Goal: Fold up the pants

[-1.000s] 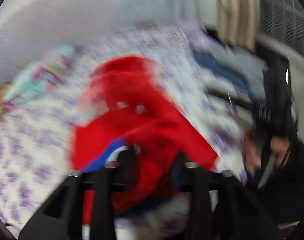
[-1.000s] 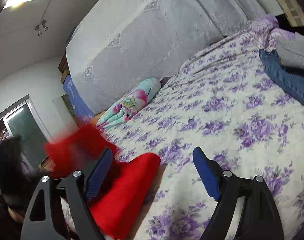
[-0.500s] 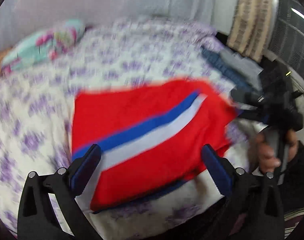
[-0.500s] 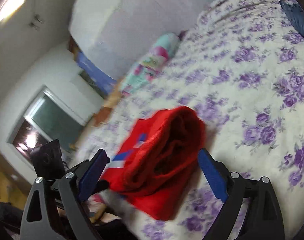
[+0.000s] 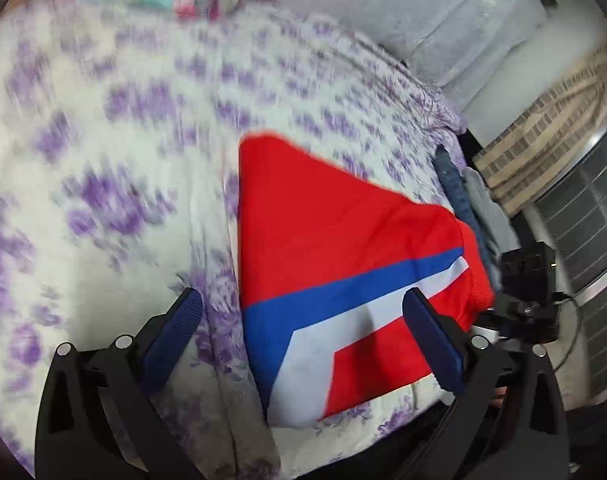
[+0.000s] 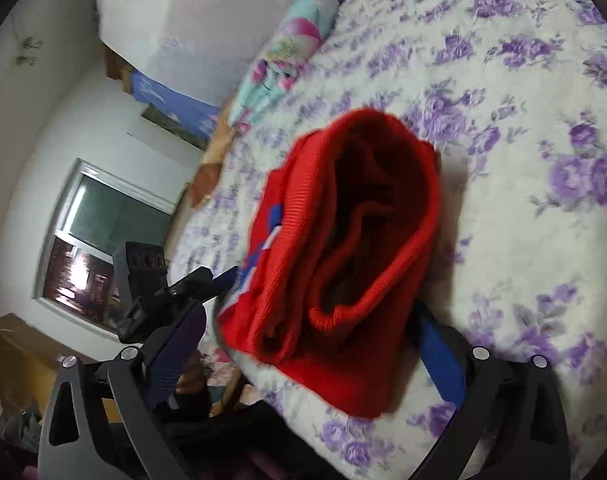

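L wrist: left claw [image 5: 302, 334] spread wide, nothing pinched; folded red pants [image 5: 343, 248] flat on bed [image 5: 103, 128], lying betw. its pads and beyond. View blurry.
R wrist: right claw [image 6: 311, 354] jaws just opened, spread; pants [image 6: 343, 240] just ahead, prob. not touching pads.

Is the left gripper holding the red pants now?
No, the left gripper is open and the folded red pants lie free on the bed.

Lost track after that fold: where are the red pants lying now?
The red pants lie folded on the floral bedspread near its front edge, ahead of both open grippers; in the left wrist view, jeans lie beyond them.
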A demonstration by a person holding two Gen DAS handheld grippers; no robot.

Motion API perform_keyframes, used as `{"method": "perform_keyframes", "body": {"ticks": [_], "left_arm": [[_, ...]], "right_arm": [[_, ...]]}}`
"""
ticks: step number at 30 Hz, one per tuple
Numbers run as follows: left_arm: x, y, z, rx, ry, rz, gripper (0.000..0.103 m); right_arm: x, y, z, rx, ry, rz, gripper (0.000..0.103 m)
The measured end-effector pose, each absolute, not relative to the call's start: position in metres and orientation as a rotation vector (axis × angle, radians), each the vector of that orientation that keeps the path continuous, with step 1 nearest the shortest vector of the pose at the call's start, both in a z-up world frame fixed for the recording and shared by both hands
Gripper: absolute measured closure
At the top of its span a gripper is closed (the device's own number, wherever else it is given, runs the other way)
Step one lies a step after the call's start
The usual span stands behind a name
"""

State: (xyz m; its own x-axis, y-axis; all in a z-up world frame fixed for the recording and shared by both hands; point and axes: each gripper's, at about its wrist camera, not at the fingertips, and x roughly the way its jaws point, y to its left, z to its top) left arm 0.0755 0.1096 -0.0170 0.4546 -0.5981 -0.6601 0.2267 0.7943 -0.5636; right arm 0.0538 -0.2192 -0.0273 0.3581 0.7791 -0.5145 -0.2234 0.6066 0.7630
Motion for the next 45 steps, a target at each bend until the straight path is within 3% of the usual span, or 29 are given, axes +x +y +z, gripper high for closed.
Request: {"method": "perform_keyframes", "body": {"ticks": [4, 6, 7, 8, 15, 30, 32, 33, 35, 37, 39, 45], "left_arm": [[0.078, 0.105, -0.013, -0.431, 0.942, -0.545, 0.005], [0.079, 0.106, -0.011, -0.438, 0.942, -0.544, 0.005], [0.080, 0.106, -0.012, -0.440, 0.945, -0.543, 0.005], [0.080, 0.106, -0.012, -0.442, 0.950, -0.544, 0.005], [0.080, 0.099, -0.006, -0.448, 0.940, -0.613, 0.005], [0.132, -0.005, -0.029, -0.463, 1.071, -0.879, 0.006], [0.133, -0.011, -0.029, -0.486, 1.066, -0.907, 0.017], [0.132, -0.013, -0.029, -0.480, 1.068, -0.903, 0.029], [0.131, -0.013, -0.025, -0.483, 1.057, -0.896, 0.039], [0.128, -0.011, -0.016, -0.495, 1.032, -0.903, 0.057], [0.123, -0.008, -0.001, -0.498, 1.004, -0.911, 0.061], [0.127, -0.004, 0.037, -0.487, 0.932, -0.900, 0.061]], "right_arm": [[0.074, -0.194, -0.030, 0.599, 1.078, 0.717, 0.004], [0.081, -0.185, -0.030, 0.563, 1.086, 0.738, 0.052], [0.086, -0.186, -0.037, 0.598, 1.116, 0.771, 0.067], [0.085, -0.192, -0.039, 0.635, 1.115, 0.779, 0.070], [0.057, -0.258, -0.017, 0.678, 0.972, 0.724, 0.072], [0.050, -0.309, -0.053, 0.801, 0.971, 0.723, 0.070], [0.048, -0.314, -0.054, 0.792, 0.966, 0.724, 0.070], [0.046, -0.313, -0.052, 0.781, 0.961, 0.719, 0.070], [0.044, -0.311, -0.048, 0.777, 0.951, 0.715, 0.071], [0.041, -0.307, -0.037, 0.774, 0.933, 0.727, 0.071], [0.043, -0.305, -0.027, 0.767, 0.921, 0.738, 0.071], [0.057, -0.303, 0.007, 0.755, 0.873, 0.777, 0.071]]}}
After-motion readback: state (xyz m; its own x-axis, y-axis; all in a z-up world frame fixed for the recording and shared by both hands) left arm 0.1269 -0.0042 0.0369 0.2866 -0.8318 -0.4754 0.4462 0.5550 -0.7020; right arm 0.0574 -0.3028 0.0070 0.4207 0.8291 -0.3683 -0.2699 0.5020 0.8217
